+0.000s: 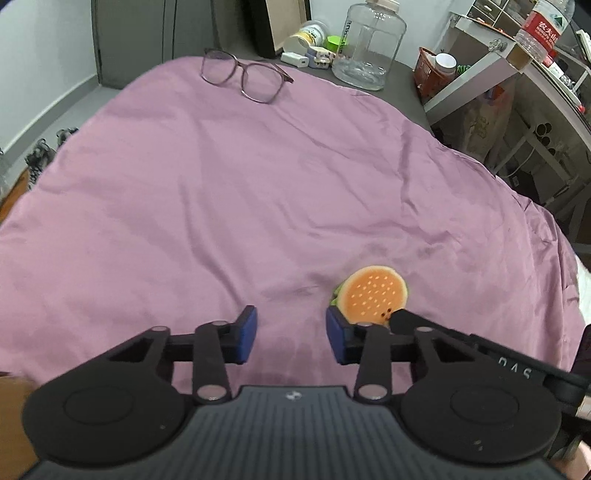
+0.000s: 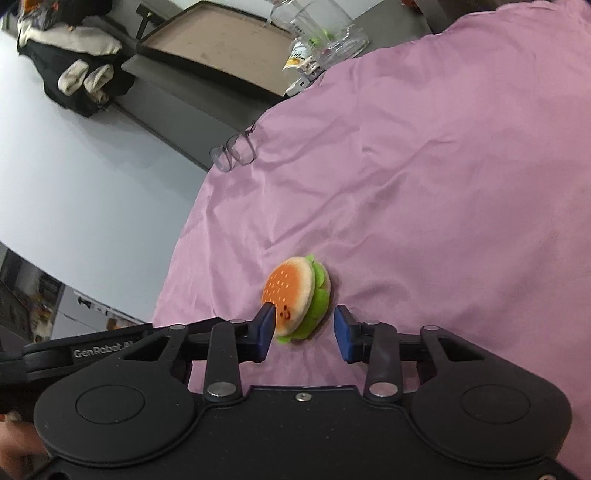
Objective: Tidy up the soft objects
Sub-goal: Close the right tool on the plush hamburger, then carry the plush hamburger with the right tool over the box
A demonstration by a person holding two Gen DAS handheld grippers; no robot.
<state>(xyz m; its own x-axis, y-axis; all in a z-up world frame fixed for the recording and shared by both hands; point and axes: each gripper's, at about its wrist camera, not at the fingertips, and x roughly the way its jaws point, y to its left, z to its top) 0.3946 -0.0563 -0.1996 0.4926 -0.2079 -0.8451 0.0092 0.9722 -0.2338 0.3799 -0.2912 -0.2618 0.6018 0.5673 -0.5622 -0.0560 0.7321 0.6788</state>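
Observation:
A small plush burger (image 1: 373, 293) with an orange bun and green lettuce lies on the pink cloth (image 1: 221, 184). My left gripper (image 1: 291, 334) hovers just left of it, open, with only cloth between its blue pads. In the right wrist view the burger (image 2: 295, 299) sits partly between the fingers of my right gripper (image 2: 304, 332). The left pad (image 2: 266, 330) touches the bun's face, while the right pad (image 2: 343, 334) stands apart from the lettuce edge. One black finger of the right gripper (image 1: 406, 318) shows over the burger's near edge in the left wrist view.
Glasses (image 1: 245, 75) lie at the cloth's far edge. Beyond them stand a clear jug (image 1: 369, 44), small containers and a red basket (image 1: 430, 72). A white shelf (image 1: 480, 74) with a water bottle (image 1: 543, 26) is at the right. A brown framed board (image 2: 221, 44) leans behind.

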